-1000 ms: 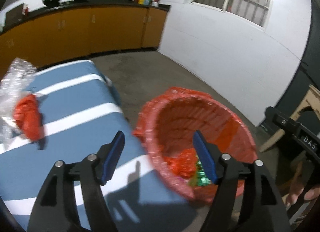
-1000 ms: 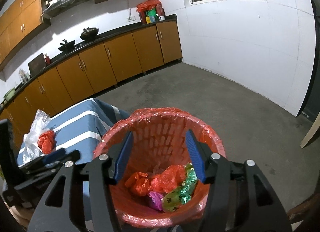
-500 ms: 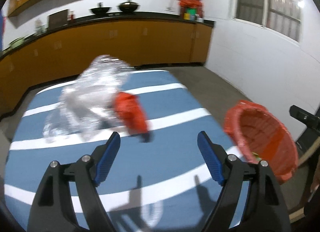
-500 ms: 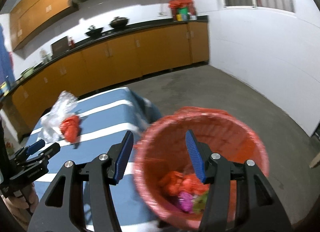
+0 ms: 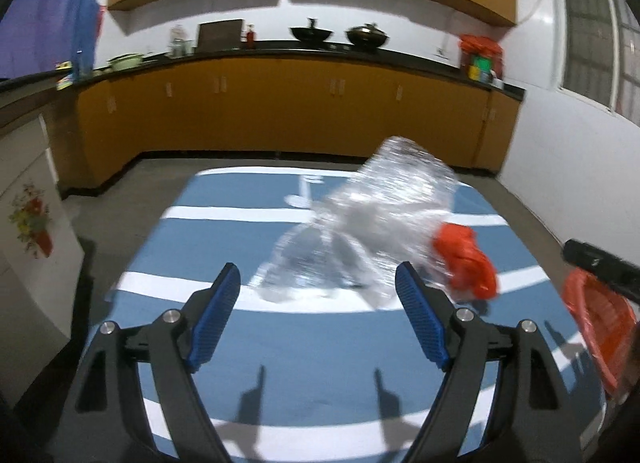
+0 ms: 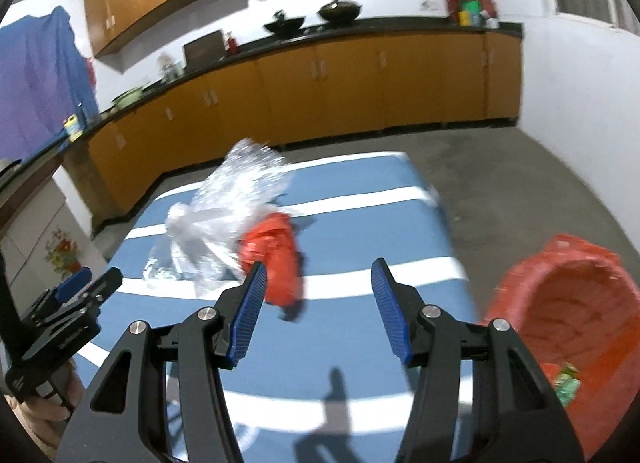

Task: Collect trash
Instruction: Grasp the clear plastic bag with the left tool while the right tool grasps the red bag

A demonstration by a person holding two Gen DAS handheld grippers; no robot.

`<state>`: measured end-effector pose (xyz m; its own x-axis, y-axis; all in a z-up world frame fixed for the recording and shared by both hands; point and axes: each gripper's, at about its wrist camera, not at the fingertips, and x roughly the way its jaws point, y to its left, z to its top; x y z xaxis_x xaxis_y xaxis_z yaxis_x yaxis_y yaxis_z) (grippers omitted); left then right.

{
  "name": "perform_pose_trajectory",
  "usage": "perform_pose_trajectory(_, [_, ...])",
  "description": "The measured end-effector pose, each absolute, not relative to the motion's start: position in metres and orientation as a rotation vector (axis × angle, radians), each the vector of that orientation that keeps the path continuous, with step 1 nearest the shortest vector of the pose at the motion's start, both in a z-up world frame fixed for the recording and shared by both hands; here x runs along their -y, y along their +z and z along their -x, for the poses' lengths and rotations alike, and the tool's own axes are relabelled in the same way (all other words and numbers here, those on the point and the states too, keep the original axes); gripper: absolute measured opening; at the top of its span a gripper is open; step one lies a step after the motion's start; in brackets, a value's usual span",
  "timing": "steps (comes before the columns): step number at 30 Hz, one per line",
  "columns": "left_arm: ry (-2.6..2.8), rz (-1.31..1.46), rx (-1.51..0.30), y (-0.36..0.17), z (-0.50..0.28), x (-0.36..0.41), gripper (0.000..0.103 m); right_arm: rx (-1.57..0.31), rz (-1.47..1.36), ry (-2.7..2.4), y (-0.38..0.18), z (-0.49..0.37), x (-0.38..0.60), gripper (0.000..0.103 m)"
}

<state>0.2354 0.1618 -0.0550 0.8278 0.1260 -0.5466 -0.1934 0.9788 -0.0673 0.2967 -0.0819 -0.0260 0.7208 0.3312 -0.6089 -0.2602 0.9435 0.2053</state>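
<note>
A crumpled clear plastic bag lies on the blue table with white stripes. A crumpled red plastic bag lies against its right side. My left gripper is open above the table, just short of the clear bag, nothing between its fingers. My right gripper is open too, its left pad in front of the red bag. The red-lined trash basket stands off the table's right edge with wrappers inside.
Orange kitchen cabinets with a dark counter run along the back wall. Grey floor surrounds the table. A white cabinet with a flower sticker stands at the left. The left gripper and a hand show low at the left of the right wrist view.
Both grippers have swung left, away from the basket and over the table, so the bags now lie ahead of them. The left jaws stand slightly wider.
</note>
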Motion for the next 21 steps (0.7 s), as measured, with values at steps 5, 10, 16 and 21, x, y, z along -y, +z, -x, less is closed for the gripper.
perform_pose_trajectory(5, [0.220, 0.133, -0.569, -0.056, -0.238, -0.190, 0.078, -0.728, -0.080, 0.350, -0.038, -0.330, 0.041, 0.055])
perform_pose_trajectory(10, [0.234, 0.142, -0.566, -0.055, -0.245, -0.202, 0.078, -0.755, -0.029, 0.344, -0.053, -0.348, 0.018, 0.058])
perform_pose_trajectory(16, [0.197, 0.162, -0.563, -0.055, -0.263, -0.204, 0.078, -0.844, -0.021, 0.338, -0.077, -0.357, 0.022, 0.057])
perform_pose_trajectory(21, [0.135, 0.176, -0.577, -0.058, -0.290, -0.189, 0.078, -0.868, -0.018, 0.347, -0.083, -0.349, 0.034, 0.034])
